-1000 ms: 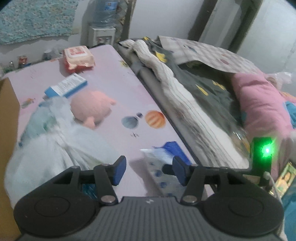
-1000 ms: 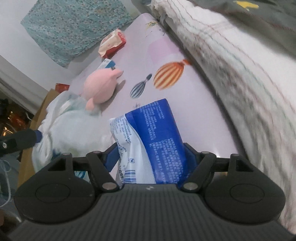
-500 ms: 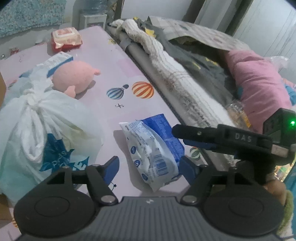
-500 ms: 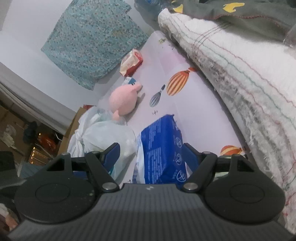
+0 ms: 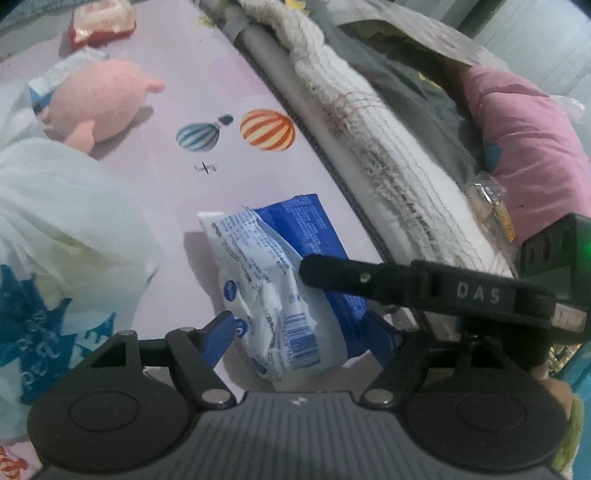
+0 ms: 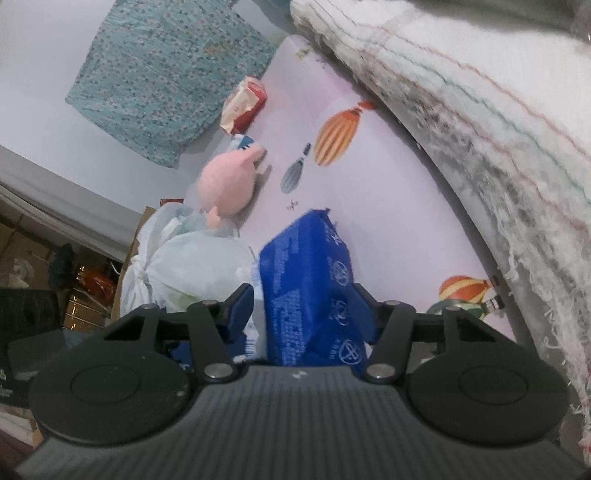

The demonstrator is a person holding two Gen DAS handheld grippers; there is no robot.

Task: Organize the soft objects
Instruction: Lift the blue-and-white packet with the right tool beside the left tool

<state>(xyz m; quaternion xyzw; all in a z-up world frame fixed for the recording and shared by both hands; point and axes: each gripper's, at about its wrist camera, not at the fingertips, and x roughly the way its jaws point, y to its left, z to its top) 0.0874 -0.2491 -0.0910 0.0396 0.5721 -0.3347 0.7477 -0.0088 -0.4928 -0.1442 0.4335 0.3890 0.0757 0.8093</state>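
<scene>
- Both jaws of the right gripper (image 6: 308, 308) press the sides of one blue-and-white soft pack (image 6: 314, 291), gripping it; the left gripper (image 5: 299, 338) is spread wide, its blue pads flanking the same soft pack (image 5: 280, 295) with gaps on both sides.
- That pack lies on the pale pink mat (image 5: 177, 74), at 6 o'clock in both views.
- One tied white plastic bag (image 5: 62, 229) sits just beside the pack at 9 o'clock.
- One pink plush toy (image 5: 99, 103) rests at 10 o'clock, touching the bag.
- One blue-and-white box (image 5: 55, 75) peeks out behind the plush.
- One red-and-white wipes pack (image 5: 101, 22) lies at 11 o'clock, well apart.
- Three printed balloons show in the right view, two in the left.
- One cream towel (image 5: 369, 122) runs along the mat's 3 o'clock edge.
</scene>
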